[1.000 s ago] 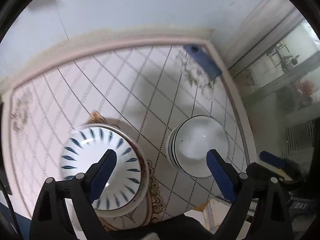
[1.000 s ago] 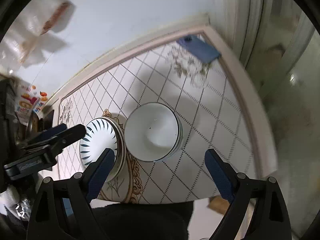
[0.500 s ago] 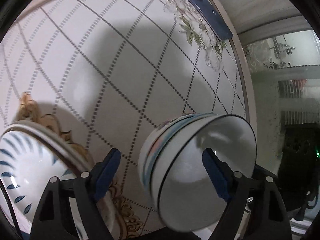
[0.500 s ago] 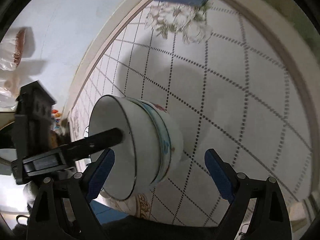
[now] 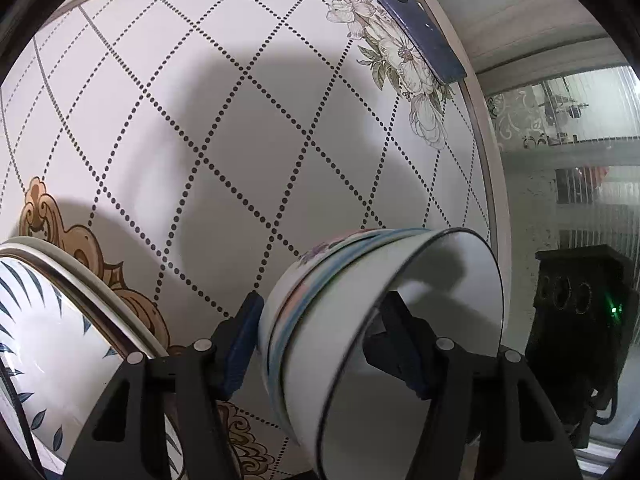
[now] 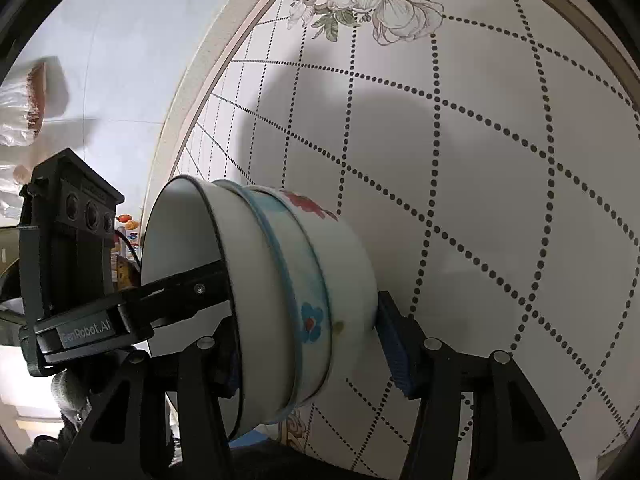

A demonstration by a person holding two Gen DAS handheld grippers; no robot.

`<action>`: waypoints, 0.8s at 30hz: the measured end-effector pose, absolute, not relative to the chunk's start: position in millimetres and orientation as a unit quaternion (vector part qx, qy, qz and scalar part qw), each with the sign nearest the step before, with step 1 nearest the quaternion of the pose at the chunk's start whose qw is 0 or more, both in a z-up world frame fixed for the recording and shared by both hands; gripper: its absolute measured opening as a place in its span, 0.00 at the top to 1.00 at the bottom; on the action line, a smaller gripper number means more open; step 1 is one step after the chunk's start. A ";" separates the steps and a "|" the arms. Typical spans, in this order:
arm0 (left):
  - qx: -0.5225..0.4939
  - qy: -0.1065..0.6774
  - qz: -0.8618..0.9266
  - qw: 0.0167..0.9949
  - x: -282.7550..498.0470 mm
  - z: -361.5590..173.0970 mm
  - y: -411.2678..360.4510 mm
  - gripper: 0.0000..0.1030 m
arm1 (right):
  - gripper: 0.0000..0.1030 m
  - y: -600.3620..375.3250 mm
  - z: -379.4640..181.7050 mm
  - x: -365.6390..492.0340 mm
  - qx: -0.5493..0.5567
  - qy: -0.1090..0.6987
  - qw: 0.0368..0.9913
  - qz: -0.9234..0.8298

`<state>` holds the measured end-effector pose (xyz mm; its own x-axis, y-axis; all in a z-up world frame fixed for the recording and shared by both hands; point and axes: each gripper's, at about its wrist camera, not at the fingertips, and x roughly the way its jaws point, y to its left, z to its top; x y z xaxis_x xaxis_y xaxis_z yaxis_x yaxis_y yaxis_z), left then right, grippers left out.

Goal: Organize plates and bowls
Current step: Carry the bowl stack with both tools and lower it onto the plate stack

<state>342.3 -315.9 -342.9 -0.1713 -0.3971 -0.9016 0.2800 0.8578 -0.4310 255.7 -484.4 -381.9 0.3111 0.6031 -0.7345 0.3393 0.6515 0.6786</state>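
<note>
A stack of nested floral bowls (image 5: pixel 384 320) stands on the tabletop (image 5: pixel 248 140), just right of the blue-leaf plates (image 5: pixel 44 340). Both the left gripper (image 5: pixel 320 344) and the right gripper (image 6: pixel 312 344) straddle its rim, closing; their fingers (image 6: pixel 394 348) touch its wall, seemingly grasping it.

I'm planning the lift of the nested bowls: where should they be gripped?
Grip the bowl stack by its wall, one finger inside, one outside, from above. The open top and thin upright rim suit that. Left gripper and right gripper are closing there, on opposite sides.
</note>
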 end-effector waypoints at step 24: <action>-0.087 0.682 -0.188 0.701 351.3 -273.4 -216.4 0.43 | 0.43 -398.7 -332.2 327.7 0.344 0.588 0.709 0.182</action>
<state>351.3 -216.4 -273.4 -0.0019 -0.3827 -0.9239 0.1440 0.9141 -0.3790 327.7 -398.7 -332.2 0.2410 0.6630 -0.7087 0.1467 0.6970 0.7019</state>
